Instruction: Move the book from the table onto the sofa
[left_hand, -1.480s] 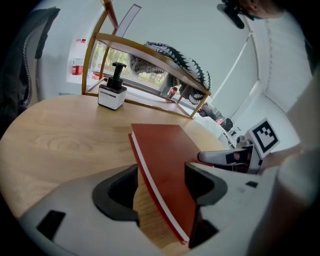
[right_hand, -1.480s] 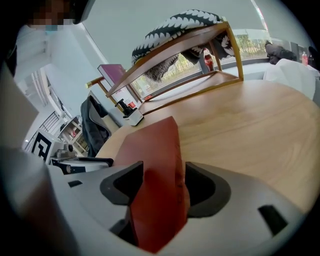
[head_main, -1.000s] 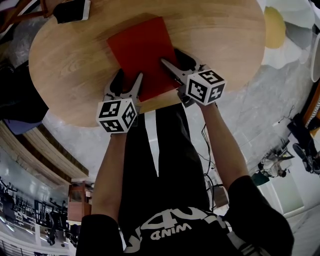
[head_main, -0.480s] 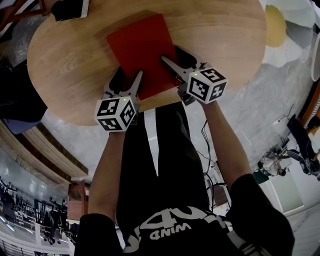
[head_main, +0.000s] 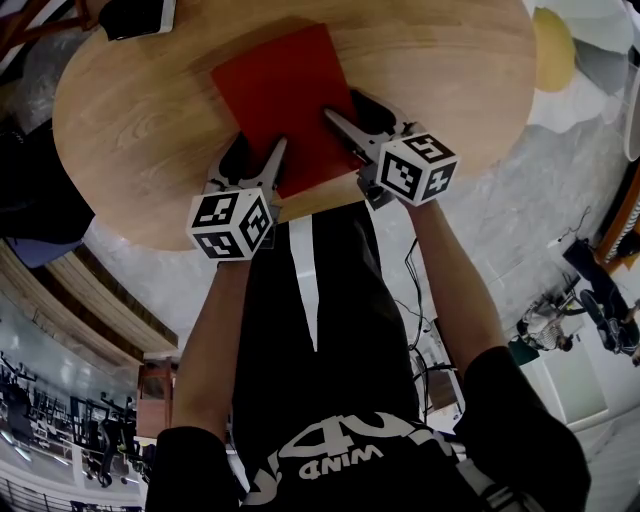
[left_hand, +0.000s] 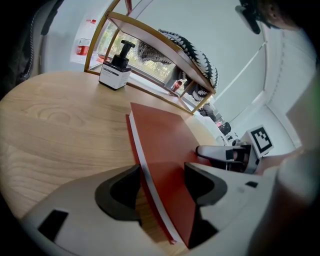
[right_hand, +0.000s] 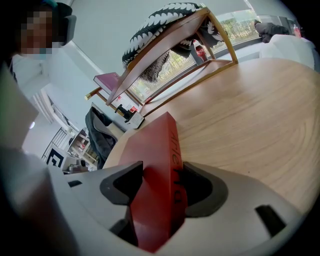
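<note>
While the red book (head_main: 280, 90) is at the near side of the round wooden bench (head_main: 150, 120) in the head view, the left gripper (head_main: 258, 160) and the right gripper (head_main: 350, 115) each meet one near corner of it. In the left gripper view, the jaws are pressed on its page edge. In the right gripper view, the jaws are clenched on its spine.

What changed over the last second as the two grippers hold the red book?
Nothing clear: everything drifts slightly together in the head view, probably the camera. The left gripper and right gripper stay shut on the red book at its near edge, and it still rests on the round table.
</note>
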